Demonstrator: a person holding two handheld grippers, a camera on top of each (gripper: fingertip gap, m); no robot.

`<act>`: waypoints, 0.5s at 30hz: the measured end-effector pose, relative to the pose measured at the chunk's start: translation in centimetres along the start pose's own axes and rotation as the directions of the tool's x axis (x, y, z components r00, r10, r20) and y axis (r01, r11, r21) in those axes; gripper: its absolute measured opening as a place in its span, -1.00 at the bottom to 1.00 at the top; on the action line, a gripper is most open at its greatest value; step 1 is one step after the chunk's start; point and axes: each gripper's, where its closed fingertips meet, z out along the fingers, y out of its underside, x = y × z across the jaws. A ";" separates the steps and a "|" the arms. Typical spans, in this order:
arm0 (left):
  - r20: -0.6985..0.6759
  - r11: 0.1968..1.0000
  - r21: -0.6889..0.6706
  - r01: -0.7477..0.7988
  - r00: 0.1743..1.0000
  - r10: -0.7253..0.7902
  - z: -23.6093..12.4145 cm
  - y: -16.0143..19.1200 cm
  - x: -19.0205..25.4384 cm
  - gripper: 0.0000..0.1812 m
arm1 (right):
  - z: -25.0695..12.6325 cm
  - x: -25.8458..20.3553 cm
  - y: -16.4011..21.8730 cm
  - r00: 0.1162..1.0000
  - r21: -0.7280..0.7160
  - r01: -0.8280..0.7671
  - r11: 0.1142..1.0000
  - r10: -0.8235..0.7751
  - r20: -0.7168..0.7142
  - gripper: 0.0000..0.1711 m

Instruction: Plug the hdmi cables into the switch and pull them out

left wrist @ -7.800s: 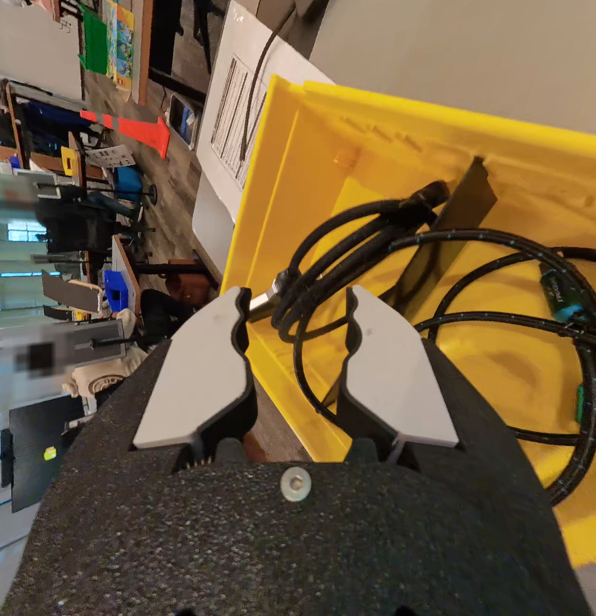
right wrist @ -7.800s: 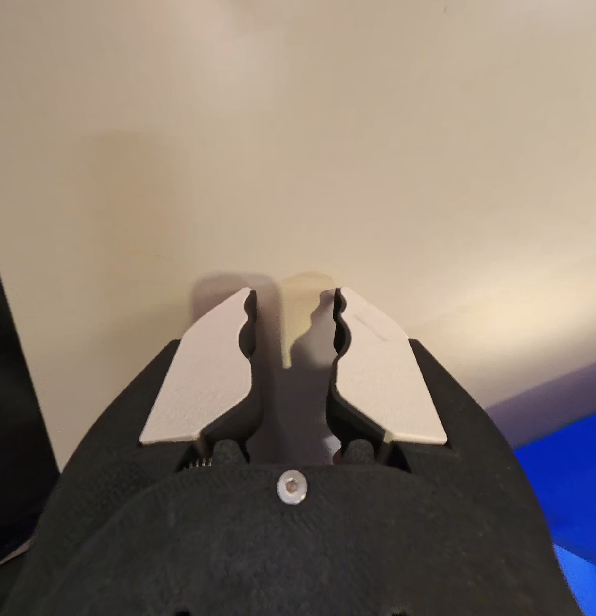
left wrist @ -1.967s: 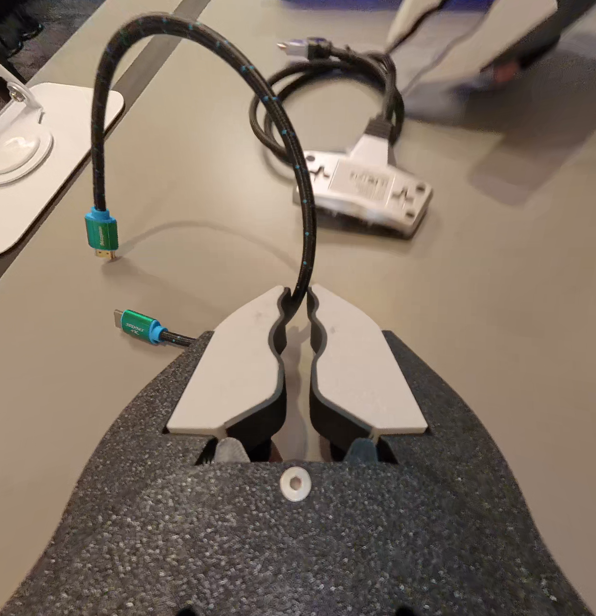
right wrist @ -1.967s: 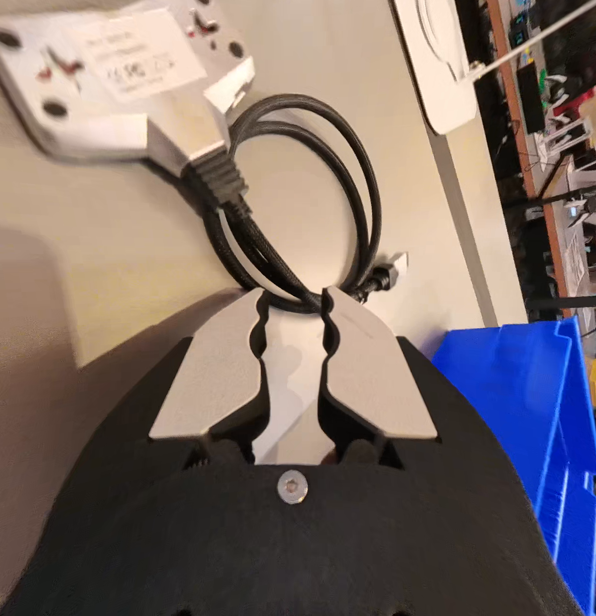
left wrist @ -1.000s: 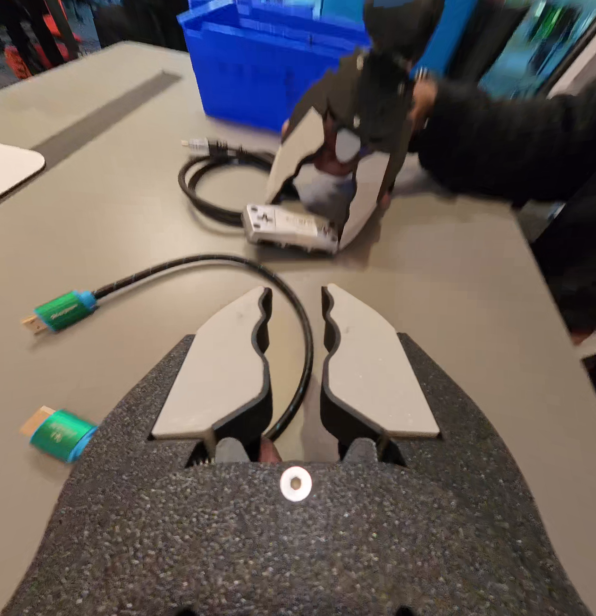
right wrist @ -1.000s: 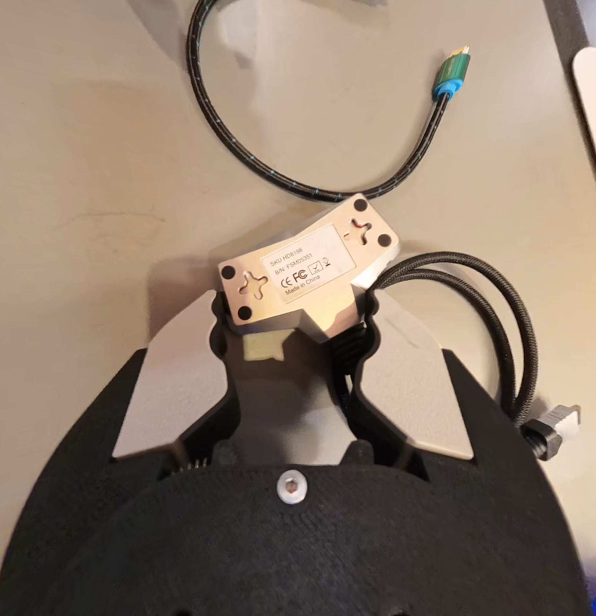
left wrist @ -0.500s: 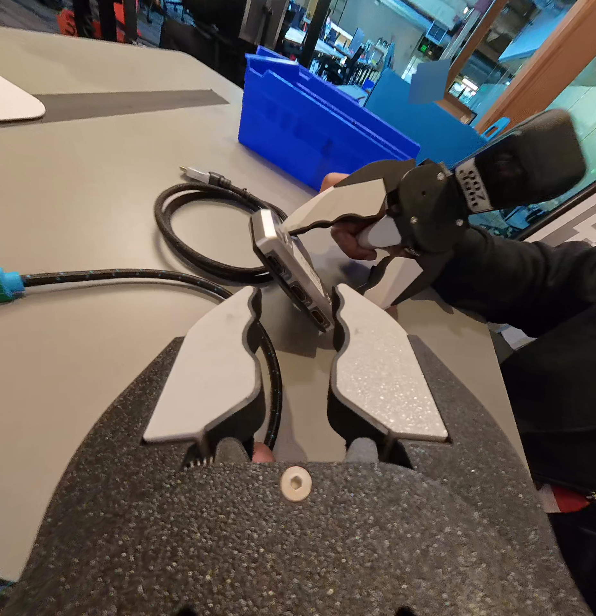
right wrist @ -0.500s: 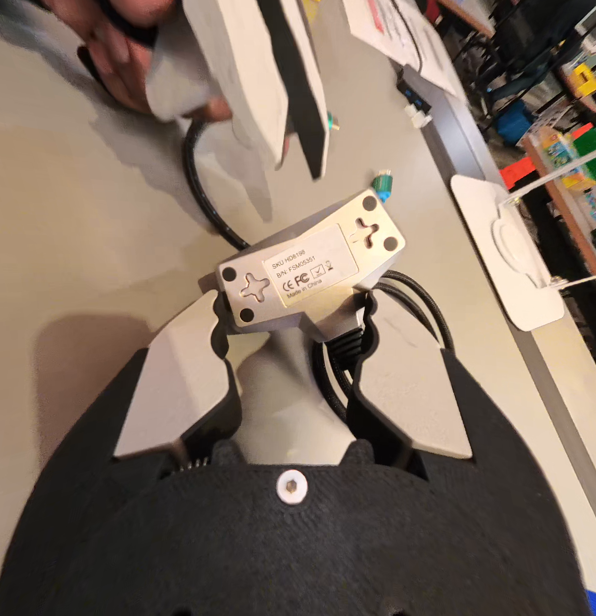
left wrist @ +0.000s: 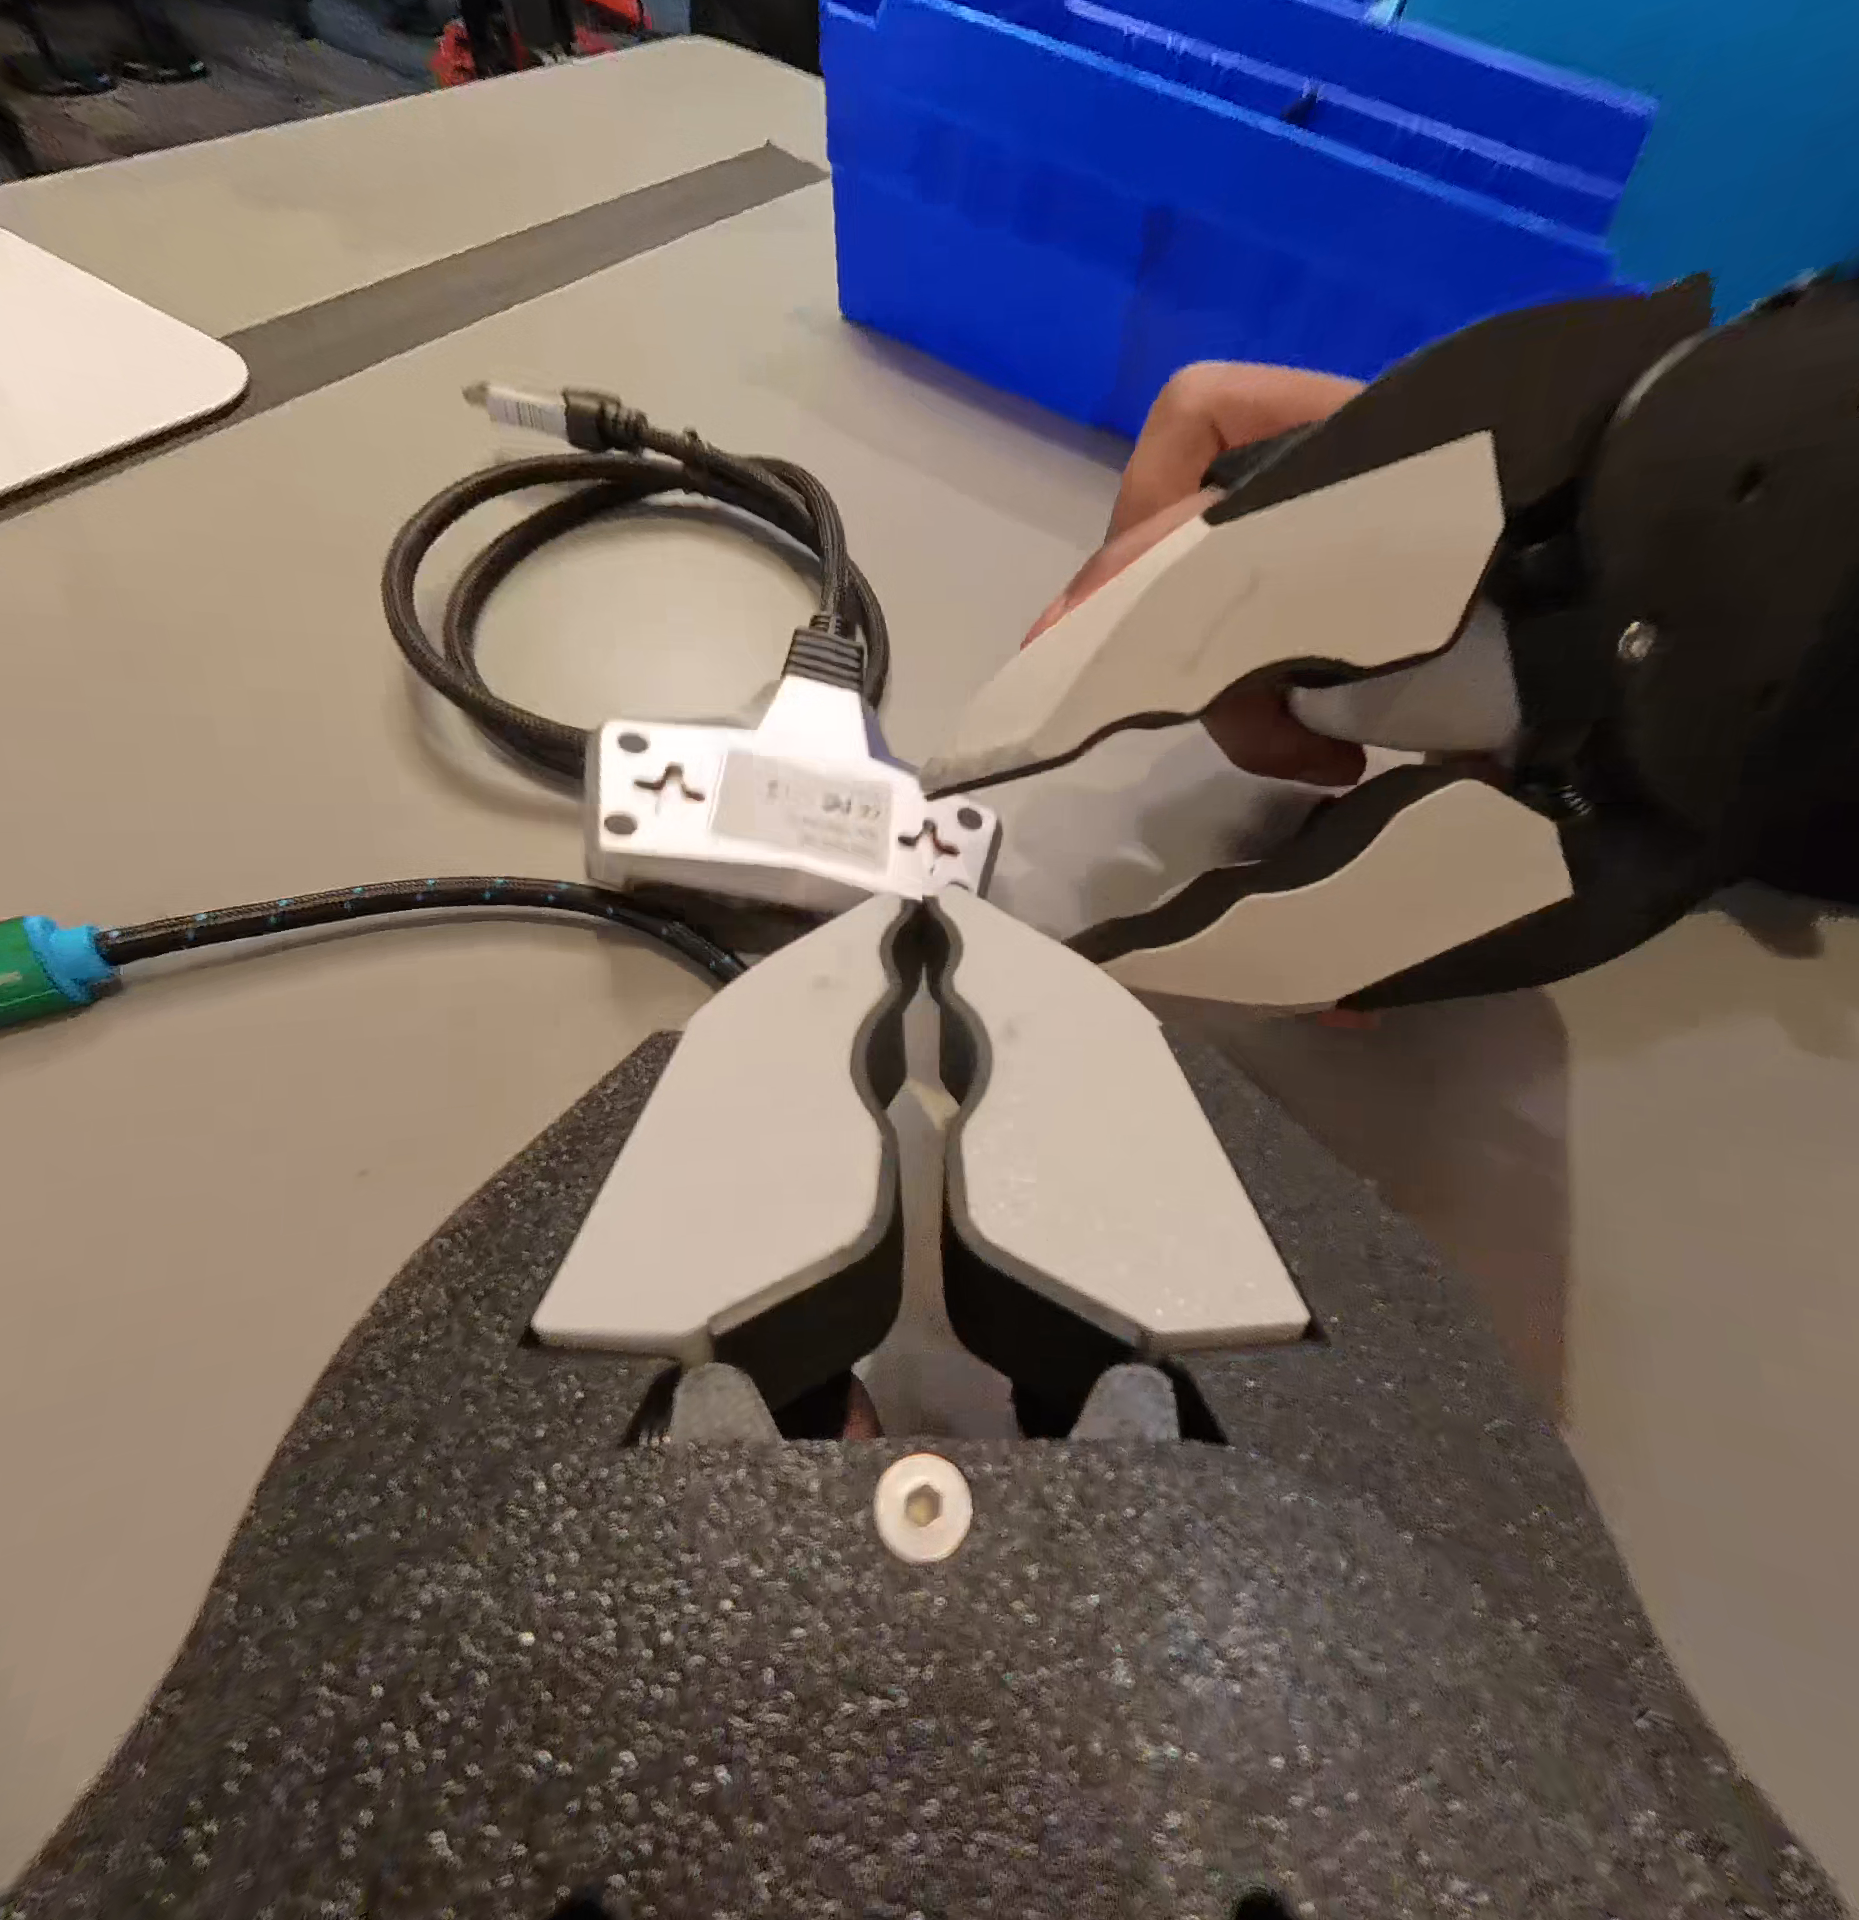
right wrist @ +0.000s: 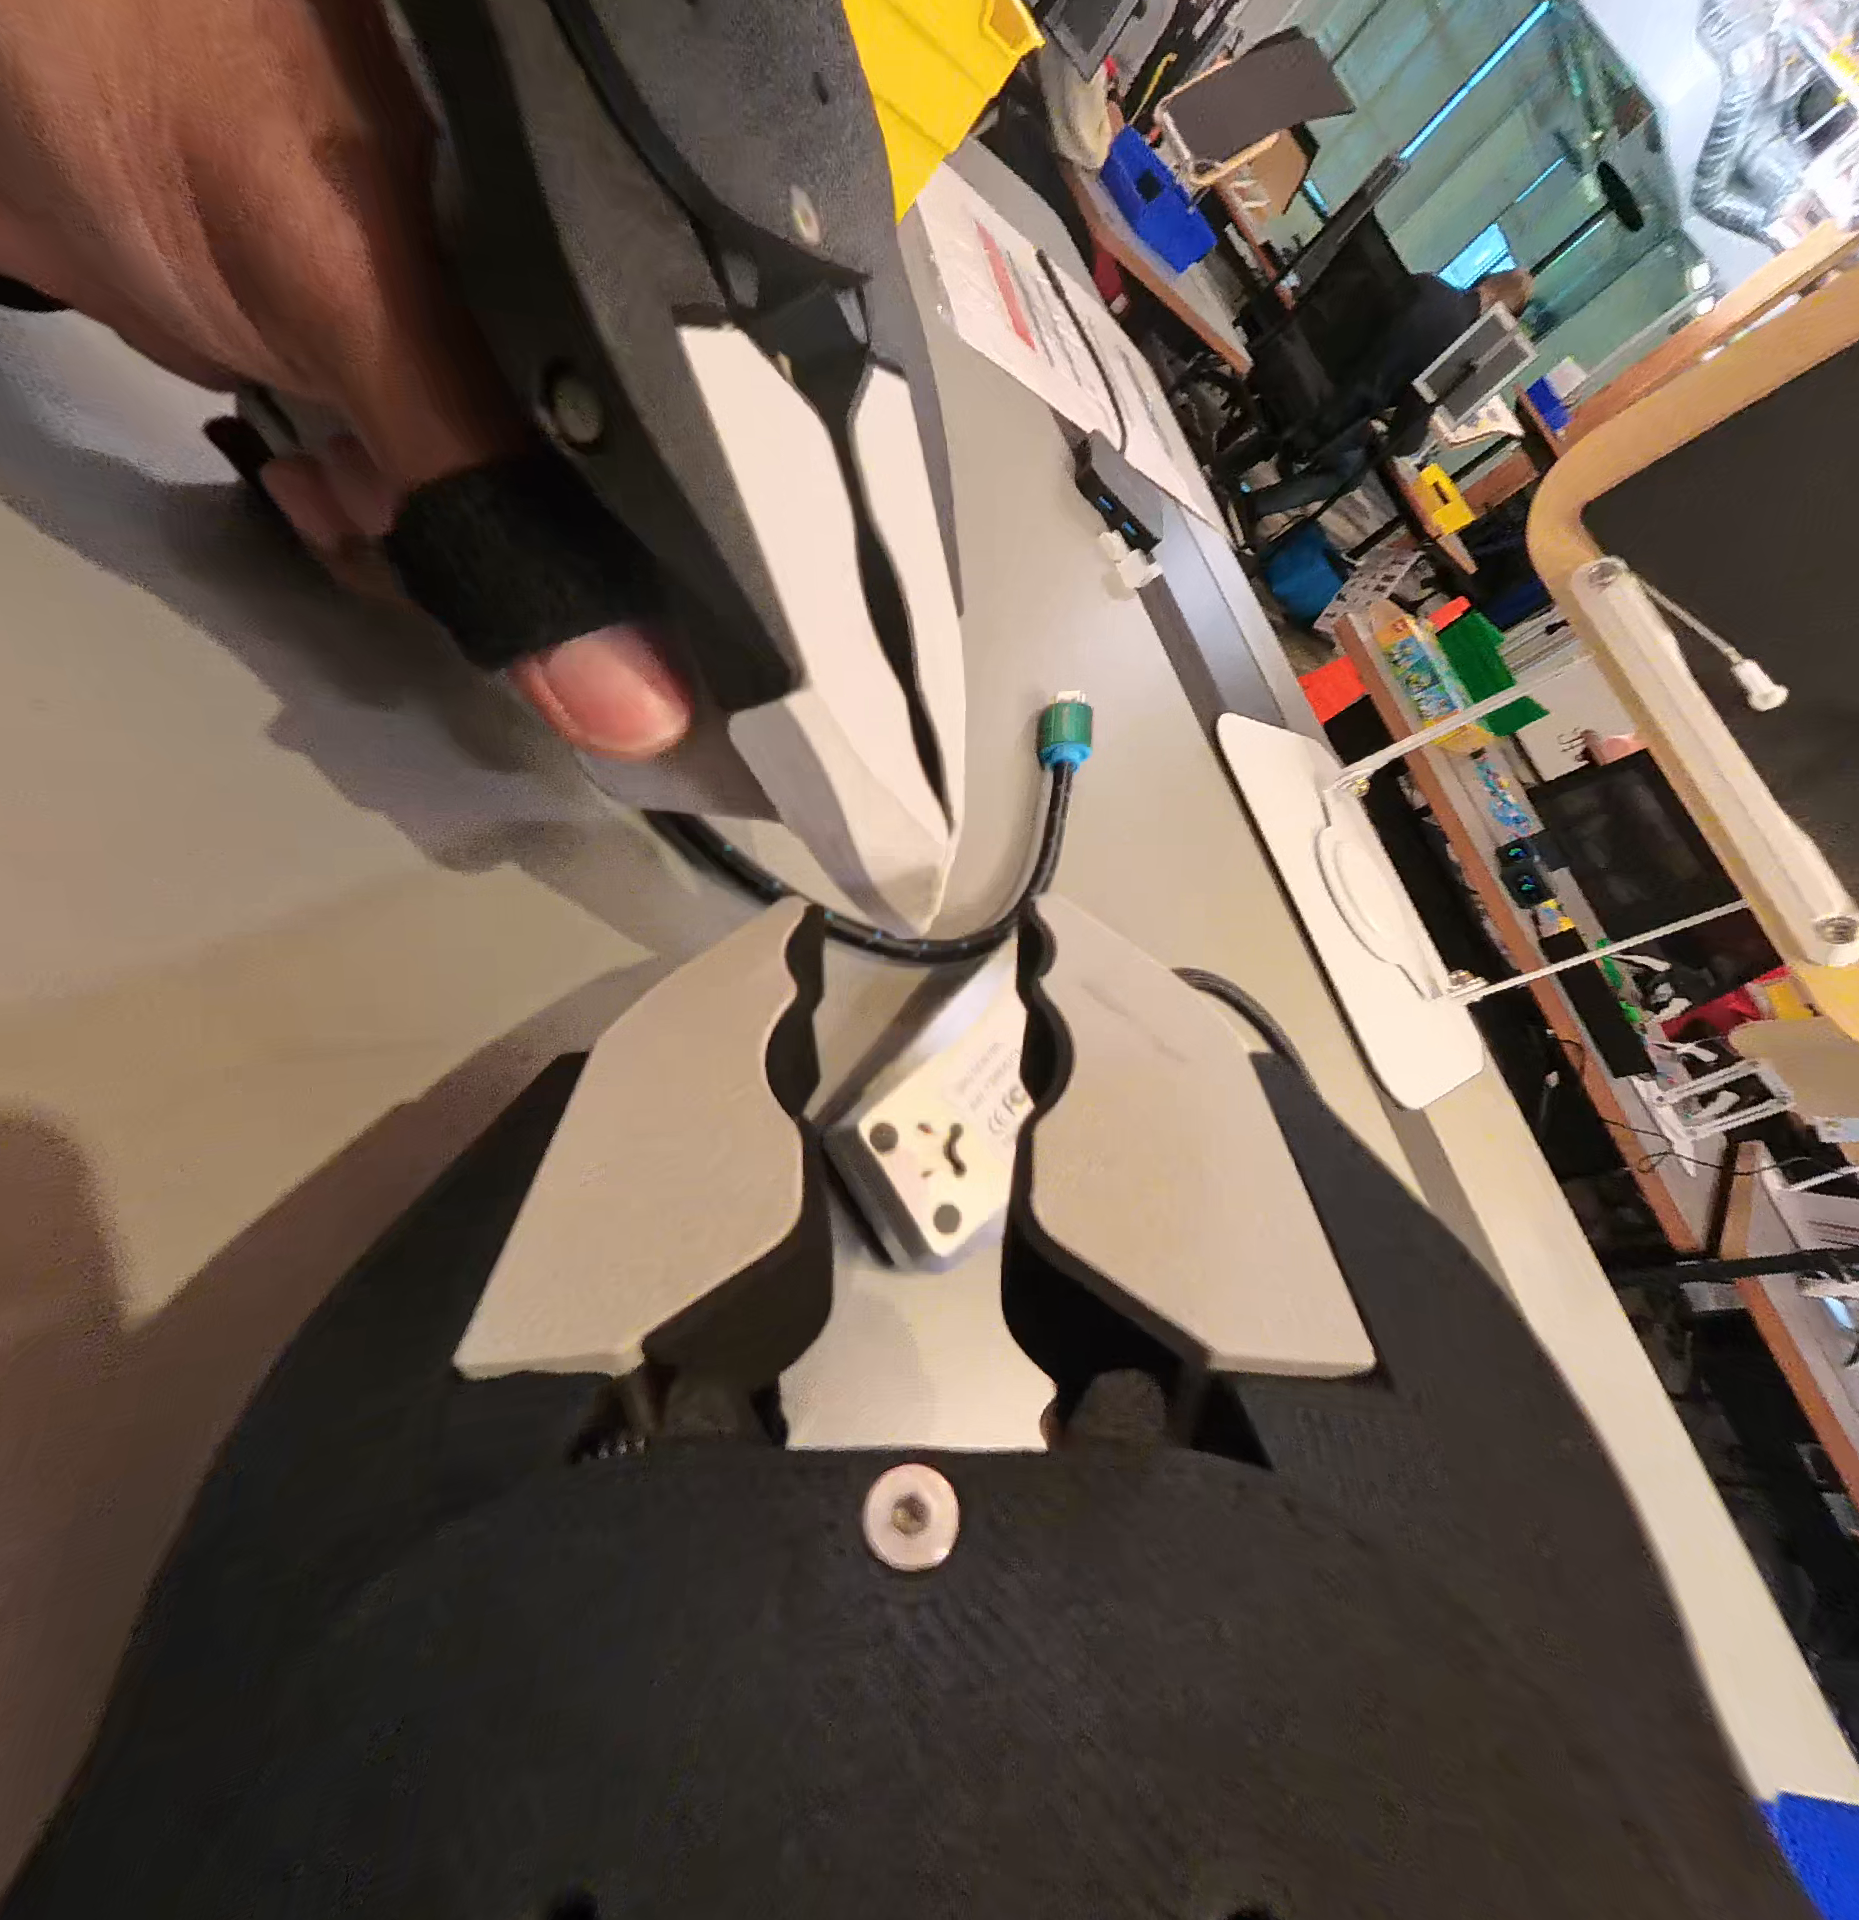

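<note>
Now switch [left wrist: 790, 821] on table, touching closed left gripper [left wrist: 920, 914] tips

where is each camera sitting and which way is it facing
Left wrist view: on the left gripper, looking low along the table at the switch and blue bin; its jaws closed, the right gripper and right hand opposite.
Right wrist view: on the right gripper, tilted, looking across the table into the room; its jaws open around the switch, the left gripper and left hand opposite.
Shared: switch, cable, both grippers.
</note>
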 end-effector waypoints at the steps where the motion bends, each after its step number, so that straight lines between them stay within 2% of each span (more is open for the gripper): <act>1: 0.009 1.000 -0.015 -0.024 1.000 0.024 0.2 0.2 0.2 -0.96 | 0.0 0.0 0.2 1.000 -0.005 -0.007 1.000 0.007 0.010 -0.54; 4: 0.046 0.997 -0.046 -0.062 0.997 0.064 0.4 0.6 0.1 -0.86 | -0.1 0.5 1.0 0.997 -0.029 -0.062 0.998 0.064 0.046 -0.39; 8: 0.052 0.998 -0.058 -0.033 0.998 0.036 0.2 0.8 -0.4 -0.78 | -0.2 1.9 3.2 0.985 -0.101 -0.125 0.987 0.136 0.108 -0.14; 10: 0.055 0.999 -0.046 -0.020 0.998 0.023 -0.1 0.7 -0.8 -0.78 | -0.2 1.6 4.7 0.964 -0.172 -0.144 0.974 0.177 0.197 0.04; 11: 0.057 0.999 -0.042 -0.017 0.998 0.020 -0.2 0.7 -1.0 -0.77 | -0.4 1.3 5.6 0.951 -0.218 -0.130 0.967 0.183 0.250 0.10; 15: 0.051 0.999 -0.034 -0.011 0.999 0.013 -0.7 0.7 -1.5 -0.78 | -1.2 1.7 7.1 0.918 -0.289 0.015 0.957 0.101 0.383 0.12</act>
